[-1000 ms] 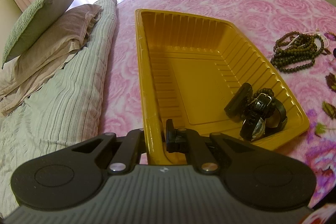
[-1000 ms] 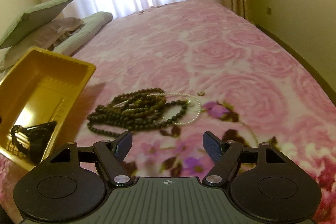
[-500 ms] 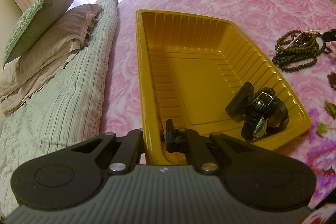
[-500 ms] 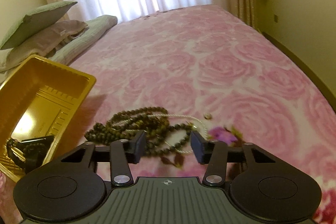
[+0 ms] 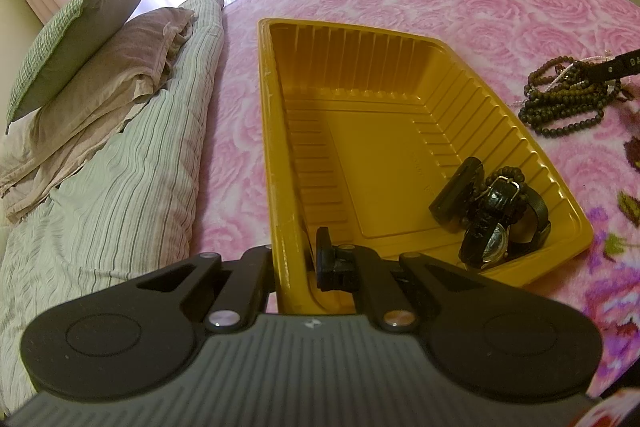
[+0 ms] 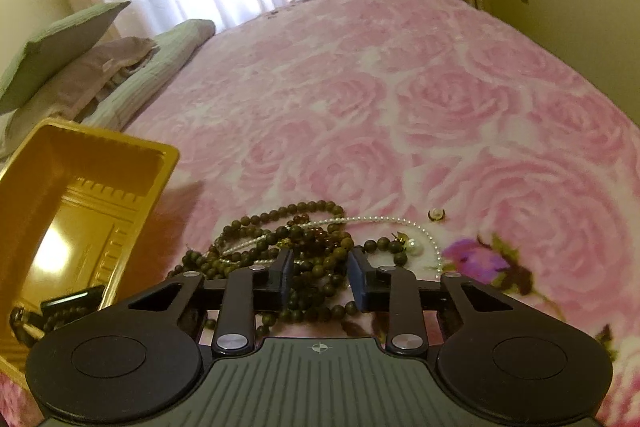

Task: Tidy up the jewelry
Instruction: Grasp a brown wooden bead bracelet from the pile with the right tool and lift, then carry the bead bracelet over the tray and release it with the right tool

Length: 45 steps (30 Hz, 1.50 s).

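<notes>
A yellow plastic tray lies on the pink bed; its rim also shows in the right wrist view. My left gripper is shut on the tray's near left wall. Black watches and a bead bracelet lie in the tray's near right corner. A pile of dark bead necklaces with a white pearl strand lies right of the tray, and it also shows in the left wrist view. My right gripper is down over the pile, its jaws partly closed around the beads with a gap still between them.
A small ring and a pearl earring lie on the rose-patterned blanket beside the pile. Pillows and a folded striped quilt lie left of the tray. Curtains hang behind the bed.
My right gripper has come forward and down onto the bead pile and its jaws have narrowed around it. The left gripper and tray have stayed put.
</notes>
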Each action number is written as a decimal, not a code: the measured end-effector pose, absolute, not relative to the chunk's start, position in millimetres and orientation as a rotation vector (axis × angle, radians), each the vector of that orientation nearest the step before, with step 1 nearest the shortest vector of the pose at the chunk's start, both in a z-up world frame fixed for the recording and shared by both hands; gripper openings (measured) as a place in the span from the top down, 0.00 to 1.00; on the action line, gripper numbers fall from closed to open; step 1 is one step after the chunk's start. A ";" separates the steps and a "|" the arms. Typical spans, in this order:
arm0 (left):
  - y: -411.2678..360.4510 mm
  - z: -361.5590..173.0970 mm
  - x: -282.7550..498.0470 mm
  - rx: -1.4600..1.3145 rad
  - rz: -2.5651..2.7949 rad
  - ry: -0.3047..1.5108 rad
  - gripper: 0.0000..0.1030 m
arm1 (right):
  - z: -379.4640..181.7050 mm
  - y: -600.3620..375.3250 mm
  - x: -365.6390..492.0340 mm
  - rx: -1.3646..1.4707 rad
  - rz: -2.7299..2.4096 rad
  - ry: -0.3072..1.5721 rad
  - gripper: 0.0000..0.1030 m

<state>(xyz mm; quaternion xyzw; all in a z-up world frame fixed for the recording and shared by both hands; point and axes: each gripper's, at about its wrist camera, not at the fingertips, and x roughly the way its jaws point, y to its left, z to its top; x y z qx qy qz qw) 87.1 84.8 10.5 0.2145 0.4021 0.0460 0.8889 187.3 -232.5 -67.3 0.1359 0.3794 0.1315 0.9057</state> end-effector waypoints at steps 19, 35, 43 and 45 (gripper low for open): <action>84.9 10.5 87.0 0.442 0.095 0.832 0.96 | 19.4 -218.9 160.5 0.074 0.388 0.575 0.94; 85.1 12.4 82.8 0.426 0.087 0.819 0.96 | 119.9 -209.7 144.7 -0.046 0.457 0.357 0.94; 85.3 12.6 81.9 0.424 0.087 0.818 0.96 | 157.2 -206.4 133.6 -0.082 0.487 0.274 0.94; 85.3 12.7 82.1 0.423 0.086 0.817 0.96 | 160.9 -204.0 130.7 -0.088 0.500 0.265 0.94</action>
